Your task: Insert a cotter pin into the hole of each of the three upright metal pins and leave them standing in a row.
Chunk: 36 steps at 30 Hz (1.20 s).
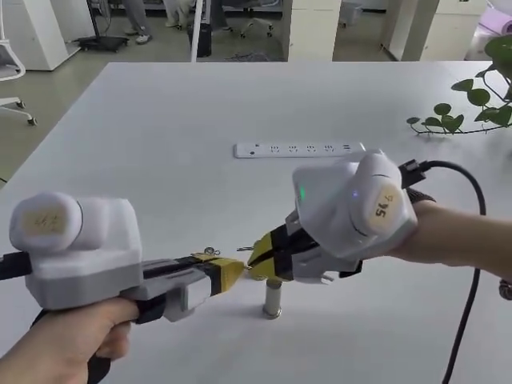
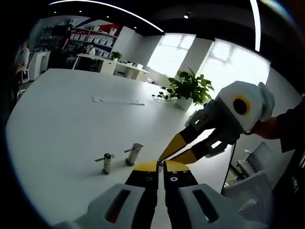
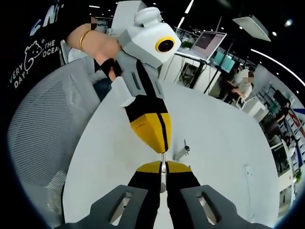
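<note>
My two grippers meet tip to tip low over the white table (image 1: 160, 144). The left gripper (image 1: 232, 270) comes in from the lower left and the right gripper (image 1: 254, 258) from the right. Between my right gripper's shut jaws (image 3: 163, 168) lies a thin cotter pin (image 3: 163, 177), whose far end reaches the left gripper's shut yellow tips (image 3: 162, 148). In the left gripper view a small grey piece (image 2: 160, 163) sits at my own shut tips (image 2: 160, 166). One upright metal pin (image 1: 273, 298) stands just in front of the grippers. Two more pins (image 2: 106, 163) (image 2: 134, 153) stand side by side, each with a crosspiece near its top.
A white power strip (image 1: 298, 150) lies across the middle of the table. A potted plant (image 1: 480, 96) reaches in at the far right edge. A black cable (image 1: 468, 280) trails from the right gripper. Office chairs and desks stand beyond the table.
</note>
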{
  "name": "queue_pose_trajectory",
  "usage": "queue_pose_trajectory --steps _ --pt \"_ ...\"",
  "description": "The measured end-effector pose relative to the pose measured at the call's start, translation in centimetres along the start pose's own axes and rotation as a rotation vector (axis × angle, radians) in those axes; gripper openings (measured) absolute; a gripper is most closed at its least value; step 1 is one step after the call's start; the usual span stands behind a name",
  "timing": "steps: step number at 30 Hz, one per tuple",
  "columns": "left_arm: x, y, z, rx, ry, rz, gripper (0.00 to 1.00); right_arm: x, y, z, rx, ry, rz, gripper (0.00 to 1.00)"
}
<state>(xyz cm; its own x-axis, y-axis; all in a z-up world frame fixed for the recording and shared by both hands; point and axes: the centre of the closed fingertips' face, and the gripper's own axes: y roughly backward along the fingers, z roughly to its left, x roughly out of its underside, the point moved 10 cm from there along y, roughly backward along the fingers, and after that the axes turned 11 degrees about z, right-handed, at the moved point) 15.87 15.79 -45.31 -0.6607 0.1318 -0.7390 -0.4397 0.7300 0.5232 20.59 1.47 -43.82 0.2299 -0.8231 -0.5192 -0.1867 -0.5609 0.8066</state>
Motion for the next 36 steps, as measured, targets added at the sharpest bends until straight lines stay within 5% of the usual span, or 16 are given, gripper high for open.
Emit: queue_pose_trajectory --steps 10,15,28,36 --pt "-0.3 0.2 0.2 -0.003 -0.012 -0.006 0.0 0.6 -0.1 0.1 0.005 -0.077 -0.035 0.0" --pt "-0.4 0.3 0.2 -0.001 -0.018 -0.004 0.0 1.0 0.0 -0.1 -0.007 -0.173 -0.055 0.04" --pt "0.6 0.7 0.5 0.017 -0.041 -0.018 0.0 3.0 0.6 -0.7 -0.222 -0.635 -0.233 0.13" --pt "0.9 1.1 0.5 0.069 -0.097 -0.024 0.0 3.4 1.4 -0.3 -0.307 -0.657 -0.29 0.14"
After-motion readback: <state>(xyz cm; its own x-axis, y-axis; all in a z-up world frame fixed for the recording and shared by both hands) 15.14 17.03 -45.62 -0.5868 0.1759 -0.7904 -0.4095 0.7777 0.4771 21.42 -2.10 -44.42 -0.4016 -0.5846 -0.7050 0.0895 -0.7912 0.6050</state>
